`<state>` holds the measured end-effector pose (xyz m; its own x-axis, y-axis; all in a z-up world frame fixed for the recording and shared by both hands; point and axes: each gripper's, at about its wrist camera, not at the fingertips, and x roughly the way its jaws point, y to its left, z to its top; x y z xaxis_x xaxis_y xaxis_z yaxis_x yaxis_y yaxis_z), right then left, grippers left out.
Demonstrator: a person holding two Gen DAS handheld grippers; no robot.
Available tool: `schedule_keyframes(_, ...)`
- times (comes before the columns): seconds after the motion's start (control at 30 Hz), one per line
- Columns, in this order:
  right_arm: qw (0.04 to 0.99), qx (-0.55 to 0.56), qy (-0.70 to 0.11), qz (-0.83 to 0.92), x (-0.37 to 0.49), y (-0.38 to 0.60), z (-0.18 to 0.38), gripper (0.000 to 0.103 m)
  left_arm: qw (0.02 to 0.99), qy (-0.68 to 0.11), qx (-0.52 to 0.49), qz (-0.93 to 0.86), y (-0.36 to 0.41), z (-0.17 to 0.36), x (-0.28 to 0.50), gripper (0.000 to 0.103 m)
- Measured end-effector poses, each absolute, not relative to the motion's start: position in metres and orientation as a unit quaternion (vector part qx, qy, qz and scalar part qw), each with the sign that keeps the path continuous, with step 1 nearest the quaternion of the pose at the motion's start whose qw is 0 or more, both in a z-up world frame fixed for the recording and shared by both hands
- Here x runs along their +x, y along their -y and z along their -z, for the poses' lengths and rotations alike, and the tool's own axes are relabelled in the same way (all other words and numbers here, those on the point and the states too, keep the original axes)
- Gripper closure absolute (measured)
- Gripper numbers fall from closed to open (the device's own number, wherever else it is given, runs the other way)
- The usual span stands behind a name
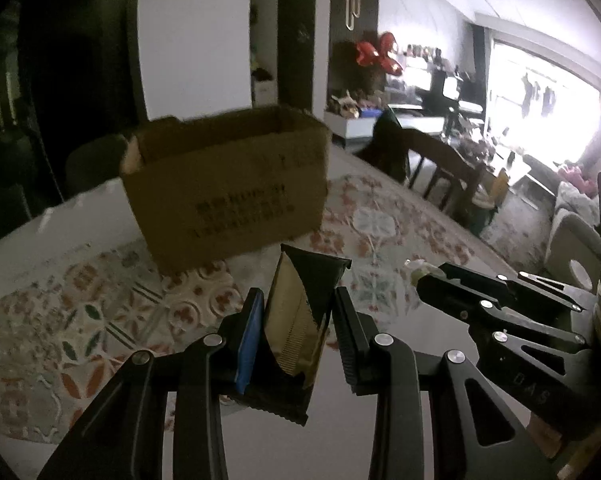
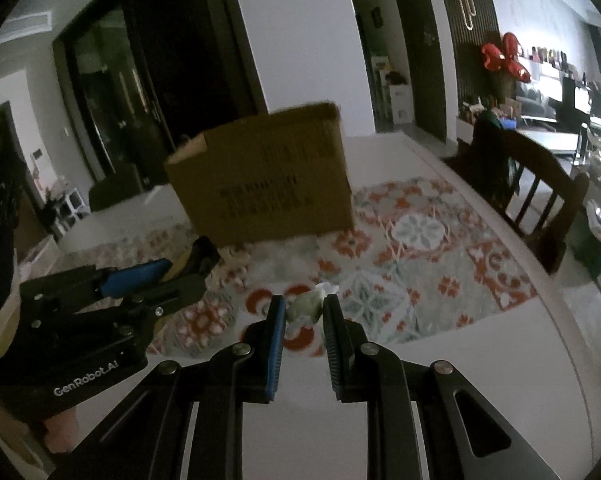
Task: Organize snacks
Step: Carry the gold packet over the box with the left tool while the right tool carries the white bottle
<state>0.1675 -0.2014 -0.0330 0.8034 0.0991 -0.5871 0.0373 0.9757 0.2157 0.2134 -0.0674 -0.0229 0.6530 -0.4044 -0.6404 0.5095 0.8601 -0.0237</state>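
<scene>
A black-and-gold snack packet (image 1: 300, 312) stands upright between the fingers of my left gripper (image 1: 299, 294), which is shut on it above the table. In the right wrist view that gripper (image 2: 188, 266) sits at the left with the packet's tip (image 2: 199, 253) showing. My right gripper (image 2: 304, 301) is shut on a small pale green wrapped sweet (image 2: 306, 308). From the left wrist view the right gripper (image 1: 424, 278) is at the right, with the sweet (image 1: 417, 267) at its tips. An open cardboard box (image 1: 228, 184) (image 2: 268, 176) stands just beyond both grippers; its inside is hidden.
A floral patterned mat (image 1: 100, 308) (image 2: 428, 256) covers the white table (image 2: 500, 352) under the box. A dark wooden chair (image 1: 440, 168) (image 2: 540, 192) stands at the table's right edge. A person's hand (image 2: 60, 428) holds the left gripper at the lower left.
</scene>
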Motion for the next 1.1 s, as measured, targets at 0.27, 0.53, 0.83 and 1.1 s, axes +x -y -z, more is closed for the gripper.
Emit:
schedule_keyframes(0.27, 0.956, 0.111, -0.271, -0.028, 0.175, 0.201, 0.005, 0.082, 0.926, -0.294, 0.060, 0.229, 0.058, -0.006, 0.217, 0.068)
schedule_keyframes(0.53, 0.968, 0.104, -0.227, -0.035, 0.189, 0.202, -0.024, 0.082, 0.941, -0.267, 0.042, 0.202, 0.049, -0.029, 0.233, 0.068)
schedule_keyframes(0.83, 0.975, 0.088, -0.199, -0.044, 0.222, 0.205, -0.050, 0.082, 0.949, -0.252, 0.027, 0.187, 0.045, -0.045, 0.262, 0.068)
schedule_keyframes(1.1, 0.977, 0.073, -0.193, -0.061, 0.260, 0.204, -0.065, 0.082, 0.952, -0.251, 0.025, 0.174, 0.050, -0.054, 0.295, 0.068)
